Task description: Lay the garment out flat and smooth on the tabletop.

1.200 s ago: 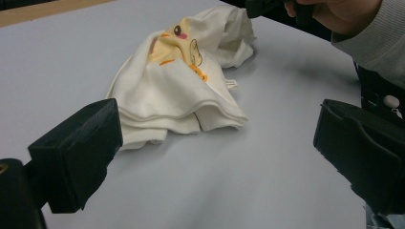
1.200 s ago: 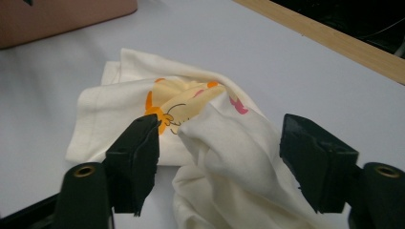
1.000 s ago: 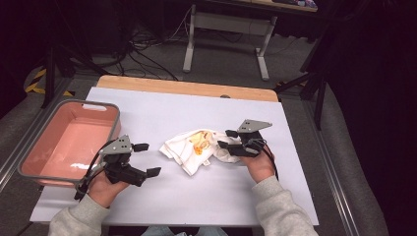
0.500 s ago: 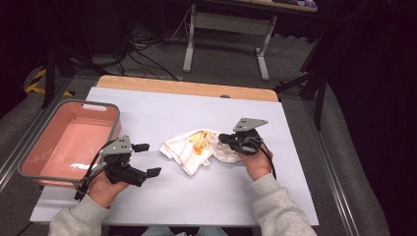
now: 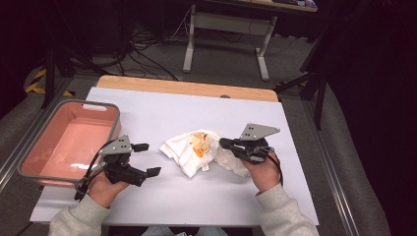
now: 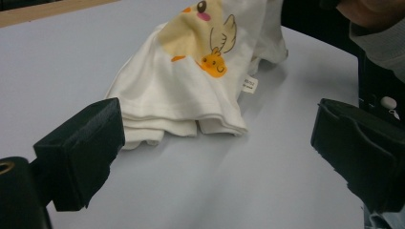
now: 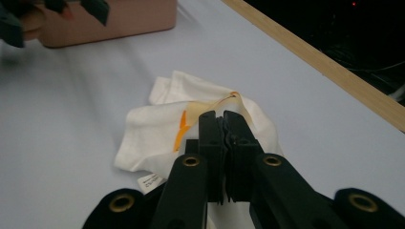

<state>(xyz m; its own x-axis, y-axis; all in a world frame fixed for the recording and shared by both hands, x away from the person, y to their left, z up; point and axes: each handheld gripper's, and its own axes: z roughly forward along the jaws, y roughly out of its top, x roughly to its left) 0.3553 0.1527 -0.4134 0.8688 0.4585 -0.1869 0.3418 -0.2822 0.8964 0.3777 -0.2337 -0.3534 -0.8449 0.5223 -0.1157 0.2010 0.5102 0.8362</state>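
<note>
**One white shirt on a pale table, one gripper clamped on it**

The table [image 5: 162,105] is covered with a pale lilac-white sheet; a strip of bare wood shows along its far edge; beyond it the room is dark, with a grey carpeted floor, a tangle of cables and one white metal stand [image 5: 226,37]; yellow and black tape marks the floor at the far left.

Counted: one crumpled white shirt [image 5: 194,150], printed with a yellow and orange cartoon figure, lies near the middle of the table; one small label [image 6: 249,84] hangs from its hem; one pink tub [image 5: 101,130] sits at the table's left edge, well apart from the shirt; two grippers, one in each hand.

The right gripper [image 5: 225,143] is at the shirt's right side; in the right gripper view its jaws are pressed together on a fold of the cloth; the left gripper [image 5: 146,159] rests just left of the shirt, its jaws wide apart and holding nothing, the shirt lying ahead of them in the left gripper view.
</note>
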